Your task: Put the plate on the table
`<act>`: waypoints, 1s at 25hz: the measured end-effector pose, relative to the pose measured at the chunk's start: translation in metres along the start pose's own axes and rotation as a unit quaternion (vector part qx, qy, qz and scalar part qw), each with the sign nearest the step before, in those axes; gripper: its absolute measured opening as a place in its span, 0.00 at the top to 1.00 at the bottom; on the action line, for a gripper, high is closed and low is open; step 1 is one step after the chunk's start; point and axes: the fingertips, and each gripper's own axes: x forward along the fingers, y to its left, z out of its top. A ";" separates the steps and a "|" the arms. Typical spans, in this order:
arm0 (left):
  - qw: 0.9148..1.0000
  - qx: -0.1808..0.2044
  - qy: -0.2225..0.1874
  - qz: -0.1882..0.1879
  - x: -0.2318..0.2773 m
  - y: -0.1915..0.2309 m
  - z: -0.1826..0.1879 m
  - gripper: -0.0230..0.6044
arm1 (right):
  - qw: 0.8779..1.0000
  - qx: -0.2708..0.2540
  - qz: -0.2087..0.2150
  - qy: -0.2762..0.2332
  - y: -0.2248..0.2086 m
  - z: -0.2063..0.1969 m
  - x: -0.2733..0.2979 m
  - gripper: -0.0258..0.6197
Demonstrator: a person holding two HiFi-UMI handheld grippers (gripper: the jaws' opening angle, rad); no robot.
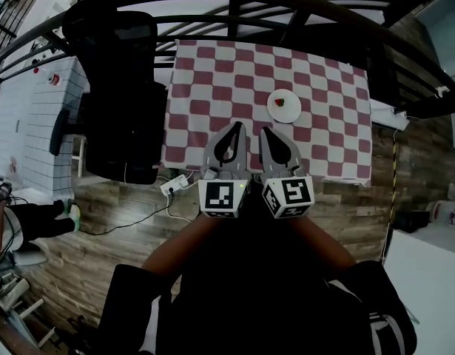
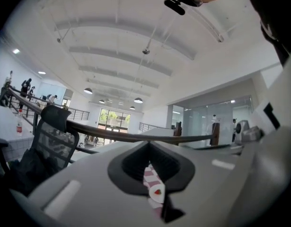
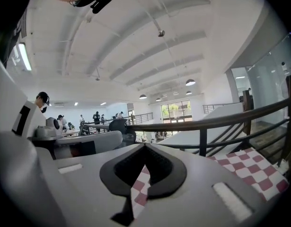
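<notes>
A white plate (image 1: pixel 284 106) with a small red item on it rests on the table (image 1: pixel 205 87), which wears a red-and-white checked cloth, right of the middle. Both grippers hang side by side near the table's front edge, short of the plate and touching nothing. My left gripper (image 1: pixel 237 128) is shut and empty; through the slit of the left gripper (image 2: pixel 149 144) I glimpse the plate (image 2: pixel 157 192) on the cloth. My right gripper (image 1: pixel 265 132) is shut and empty too. In its own view the right gripper (image 3: pixel 145 146) points over the checked cloth (image 3: pixel 255 167).
A black office chair (image 1: pixel 123 102) stands against the table's left side. A black curved railing (image 1: pixel 286 2) arches beyond the far edge. A power strip (image 1: pixel 175 186) with cables lies on the wooden floor. Someone's legs (image 1: pixel 35 220) show at far left.
</notes>
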 end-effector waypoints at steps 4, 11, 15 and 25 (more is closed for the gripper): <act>0.999 0.034 -0.014 -0.009 0.000 0.003 0.013 0.95 | 0.999 -0.012 -0.015 -0.025 0.003 0.016 -0.002 0.96; 0.998 0.058 -0.024 -0.019 0.002 0.008 0.027 0.95 | 0.998 -0.034 -0.010 -0.046 0.016 0.035 0.006 0.96; 0.998 0.061 -0.023 -0.018 -0.002 0.014 0.026 0.95 | 0.997 -0.059 0.002 -0.044 0.034 0.030 0.012 0.96; 0.998 0.062 -0.009 -0.017 -0.003 0.021 0.010 0.95 | 0.997 -0.067 -0.006 -0.032 0.034 0.016 0.020 0.96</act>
